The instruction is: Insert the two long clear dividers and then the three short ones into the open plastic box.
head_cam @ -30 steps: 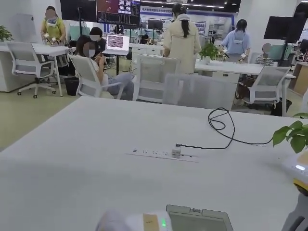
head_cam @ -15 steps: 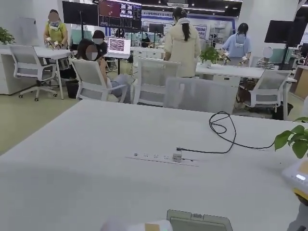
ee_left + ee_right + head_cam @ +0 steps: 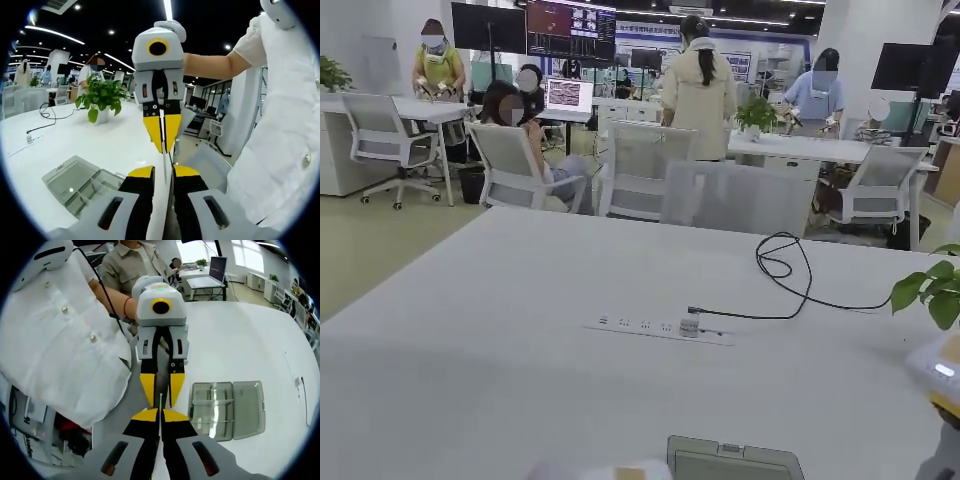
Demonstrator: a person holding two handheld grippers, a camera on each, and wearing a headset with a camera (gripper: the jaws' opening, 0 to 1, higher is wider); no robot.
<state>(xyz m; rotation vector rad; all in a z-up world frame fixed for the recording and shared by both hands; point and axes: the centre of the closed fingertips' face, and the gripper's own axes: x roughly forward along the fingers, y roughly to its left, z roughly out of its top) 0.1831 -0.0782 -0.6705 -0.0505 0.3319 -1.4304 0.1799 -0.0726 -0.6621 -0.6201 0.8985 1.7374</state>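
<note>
A thin clear divider (image 3: 163, 125), seen edge-on, spans the gap between my two grippers, which face each other tip to tip. My left gripper (image 3: 162, 172) is shut on one end and my right gripper (image 3: 160, 415) on the other. The right gripper (image 3: 163, 150) points back at the left gripper view, and the left gripper (image 3: 160, 405) does the same in the right gripper view. The open clear plastic box (image 3: 212, 410) lies flat on the white table beside them, its lid (image 3: 247, 407) folded out. Faint lines cross the box's base. The box's far edge (image 3: 730, 458) shows at the bottom of the head view.
A power strip (image 3: 660, 328) with a plugged-in black cable (image 3: 790, 280) lies mid-table. A potted plant (image 3: 930, 290) stands at the table's right edge. Office chairs (image 3: 640, 165) and several people stand beyond the far edge. The person's white sleeve (image 3: 65, 335) is close behind the grippers.
The head camera has tilted up slightly, so the pale gripper top at the bottom edge sits lower in the picture. Nothing on the table has moved.
</note>
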